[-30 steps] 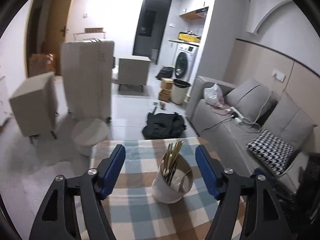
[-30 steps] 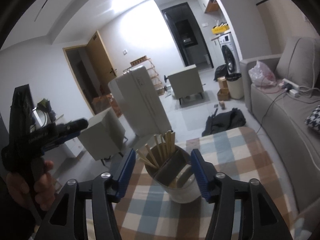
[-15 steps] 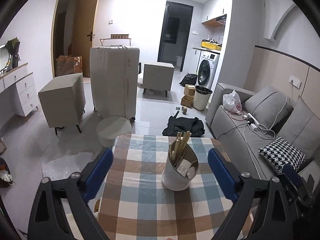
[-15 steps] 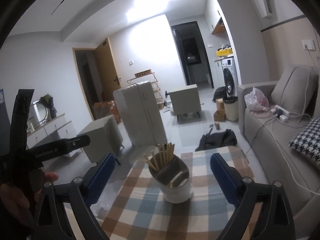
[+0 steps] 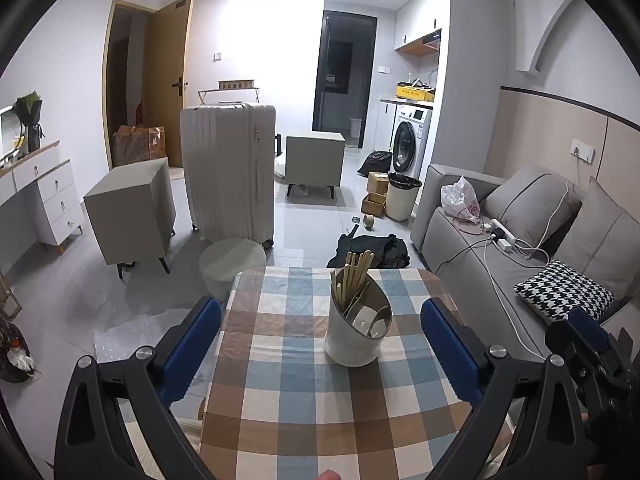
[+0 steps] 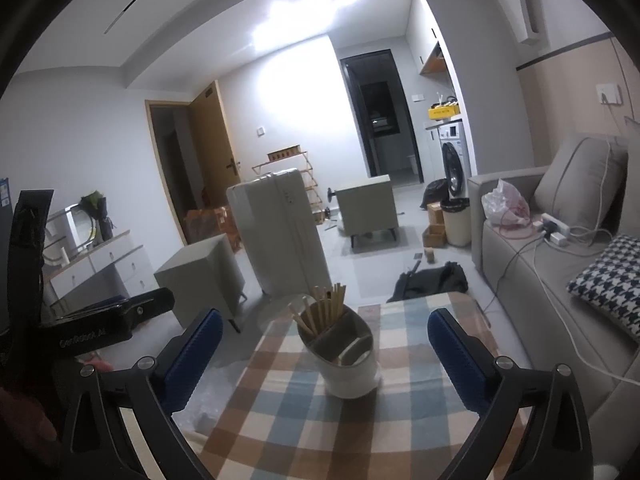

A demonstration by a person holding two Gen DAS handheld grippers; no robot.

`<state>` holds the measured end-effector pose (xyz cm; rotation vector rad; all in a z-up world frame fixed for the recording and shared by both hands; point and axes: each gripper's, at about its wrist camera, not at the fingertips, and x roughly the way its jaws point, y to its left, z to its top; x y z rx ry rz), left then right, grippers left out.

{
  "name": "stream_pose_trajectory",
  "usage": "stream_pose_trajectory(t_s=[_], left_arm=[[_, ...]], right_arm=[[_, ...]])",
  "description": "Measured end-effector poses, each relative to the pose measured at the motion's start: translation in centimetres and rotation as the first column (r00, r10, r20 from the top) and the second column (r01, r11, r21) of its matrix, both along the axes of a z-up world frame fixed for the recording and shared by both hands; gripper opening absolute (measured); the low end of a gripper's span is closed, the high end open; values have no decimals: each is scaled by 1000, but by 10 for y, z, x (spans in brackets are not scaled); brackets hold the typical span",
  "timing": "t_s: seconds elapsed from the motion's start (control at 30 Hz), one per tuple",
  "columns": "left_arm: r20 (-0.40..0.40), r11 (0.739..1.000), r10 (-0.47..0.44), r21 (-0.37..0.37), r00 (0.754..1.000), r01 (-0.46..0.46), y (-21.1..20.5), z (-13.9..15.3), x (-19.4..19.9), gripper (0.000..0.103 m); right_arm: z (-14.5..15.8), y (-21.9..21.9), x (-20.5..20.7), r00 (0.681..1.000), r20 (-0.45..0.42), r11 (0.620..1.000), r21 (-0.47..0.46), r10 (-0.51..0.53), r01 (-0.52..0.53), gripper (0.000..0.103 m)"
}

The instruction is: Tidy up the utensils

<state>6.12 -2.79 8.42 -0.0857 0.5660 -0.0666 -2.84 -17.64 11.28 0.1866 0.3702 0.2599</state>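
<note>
While both your left tool (image 5: 320, 344) and right tool (image 6: 325, 352) hang wide open and empty, the white oval ceramic holder (image 5: 356, 330) stands upright on the checked-cloth desk (image 5: 304, 412), with pale wooden chopsticks (image 5: 354, 274) in its rear compartment. If you reach in carelessly, a finger may clip the leaning sticks and tip the tall holder.

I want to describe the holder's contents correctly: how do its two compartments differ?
In the white oval utensil holder, the far compartment holds upright pale wooden chopsticks rising above the rim; the near compartment holds items below the rim, too unclear to name. Both share one divider.
</note>
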Motion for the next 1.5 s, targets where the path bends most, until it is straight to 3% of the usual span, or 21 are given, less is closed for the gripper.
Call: stream_pose_trajectory(t_s=[1.5], left_arm=[[6,999,34,-25,999,-34,3,-2,-12,98]], right_arm=[[-2,-2,-11,1000,-7,1000,1,-4,4,103]])
